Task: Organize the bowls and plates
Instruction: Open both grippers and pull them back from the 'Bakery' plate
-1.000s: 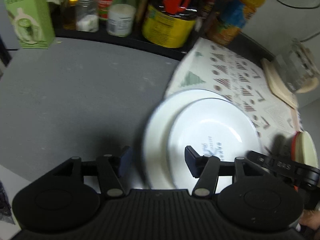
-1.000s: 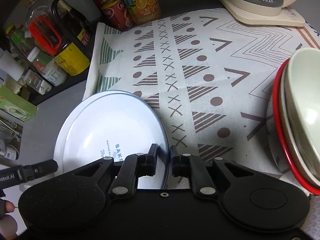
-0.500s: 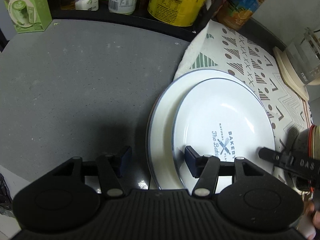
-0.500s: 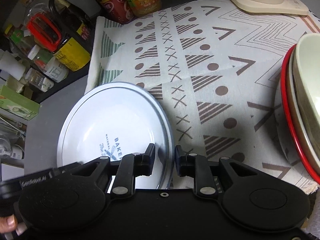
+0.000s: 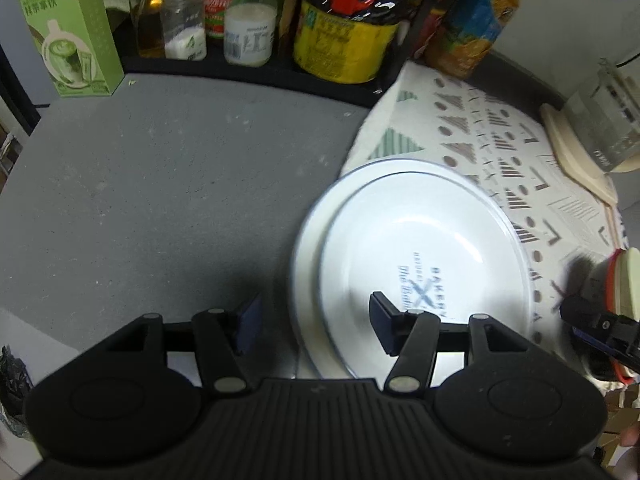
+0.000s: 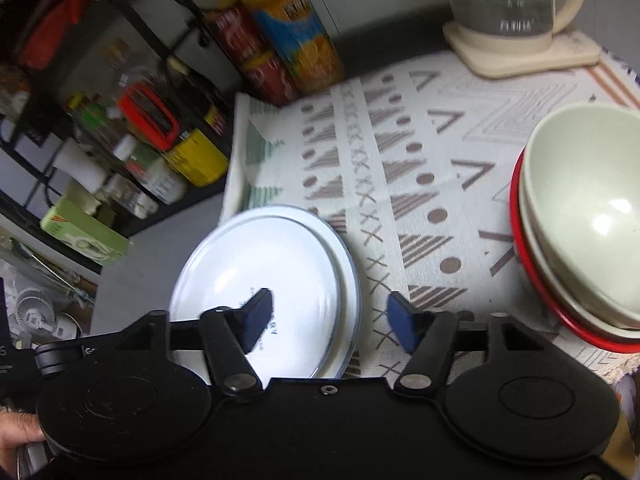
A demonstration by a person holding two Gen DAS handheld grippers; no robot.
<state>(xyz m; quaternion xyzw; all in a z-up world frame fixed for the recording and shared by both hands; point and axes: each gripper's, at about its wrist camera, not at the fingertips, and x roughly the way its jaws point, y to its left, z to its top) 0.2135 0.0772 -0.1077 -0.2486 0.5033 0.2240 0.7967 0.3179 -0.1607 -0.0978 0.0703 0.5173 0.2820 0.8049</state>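
Note:
A white plate with blue "Bakery" print lies on a larger white plate, half on the grey counter and half on the patterned cloth. My left gripper is open just above the stack's near-left rim, with nothing between its fingers. In the right wrist view the same printed plate lies flat, and my right gripper is open above its right rim, holding nothing. A pale green bowl sits nested in a red-rimmed dish at the right.
A rack of bottles and jars lines the back of the counter, with a green carton at the left. A glass kettle on a cream base stands at the back right on the patterned cloth. A person's hand shows lower left.
The right gripper has gone from shut on the printed plate's rim to wide open and pulled back. The plate now rests on the larger one. The left gripper stays open.

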